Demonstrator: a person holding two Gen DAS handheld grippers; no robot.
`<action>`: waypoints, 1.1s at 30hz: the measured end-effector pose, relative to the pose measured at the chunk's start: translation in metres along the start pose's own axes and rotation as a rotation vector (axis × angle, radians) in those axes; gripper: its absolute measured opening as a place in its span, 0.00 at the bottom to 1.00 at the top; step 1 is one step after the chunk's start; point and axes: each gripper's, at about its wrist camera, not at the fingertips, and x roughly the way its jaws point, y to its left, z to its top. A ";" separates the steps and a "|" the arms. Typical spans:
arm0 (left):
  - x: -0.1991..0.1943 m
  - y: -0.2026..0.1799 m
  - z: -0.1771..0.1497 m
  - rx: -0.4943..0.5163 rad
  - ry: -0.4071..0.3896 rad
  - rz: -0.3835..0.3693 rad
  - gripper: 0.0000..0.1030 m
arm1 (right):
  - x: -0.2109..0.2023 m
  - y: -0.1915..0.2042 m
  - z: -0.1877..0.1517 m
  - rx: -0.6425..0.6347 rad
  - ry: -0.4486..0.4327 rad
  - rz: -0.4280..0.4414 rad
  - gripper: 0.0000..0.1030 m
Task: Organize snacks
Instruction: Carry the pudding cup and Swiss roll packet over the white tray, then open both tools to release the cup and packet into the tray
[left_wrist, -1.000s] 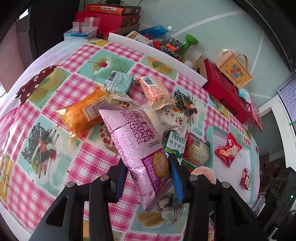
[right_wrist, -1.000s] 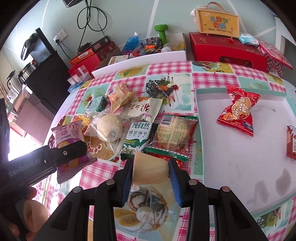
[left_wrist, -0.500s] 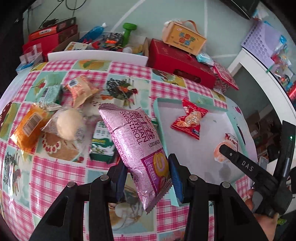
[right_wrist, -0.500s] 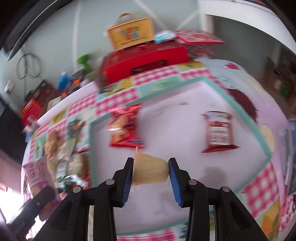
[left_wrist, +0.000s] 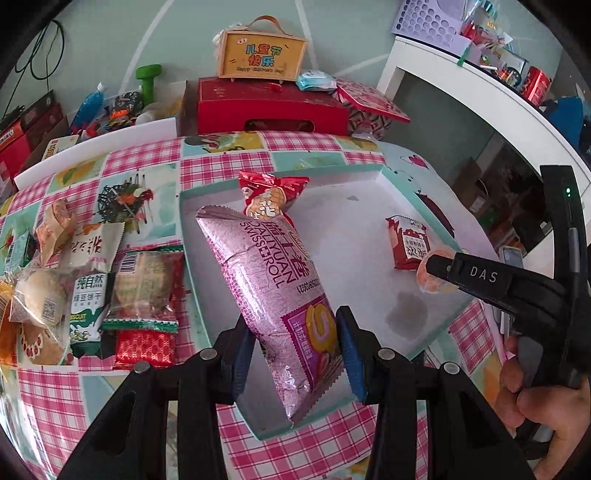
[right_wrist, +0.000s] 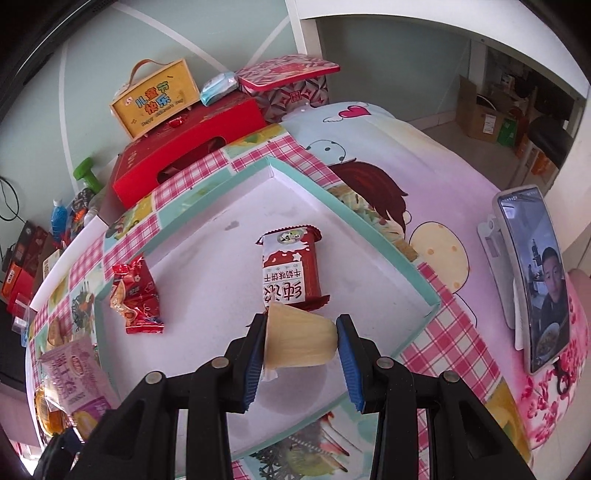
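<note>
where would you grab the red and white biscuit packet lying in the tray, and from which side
Grip the red and white biscuit packet across its two long edges at mid-length, coming straight down from above. It lies flat on the floor of the tray with open space on both long sides, while its near crimped end sits close under the jelly cup held in the right gripper, so an end-on approach looks crowded.

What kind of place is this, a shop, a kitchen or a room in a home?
Most likely a lived-in room at home, not a shop. A pink checked tablecloth with food pictures covers the table, a red cardboard gift box and other boxes stand on the floor by the wall, and a phone on a stand shows a video.
</note>
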 end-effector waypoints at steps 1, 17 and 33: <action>0.003 -0.002 -0.001 0.005 0.006 -0.003 0.44 | 0.001 0.000 0.000 -0.001 0.005 0.000 0.39; 0.003 -0.001 0.000 0.009 0.011 -0.009 0.68 | 0.017 0.009 -0.006 -0.027 0.055 -0.007 0.39; -0.013 0.093 -0.001 -0.323 0.052 0.264 0.80 | 0.008 0.061 -0.020 -0.188 0.028 0.016 0.74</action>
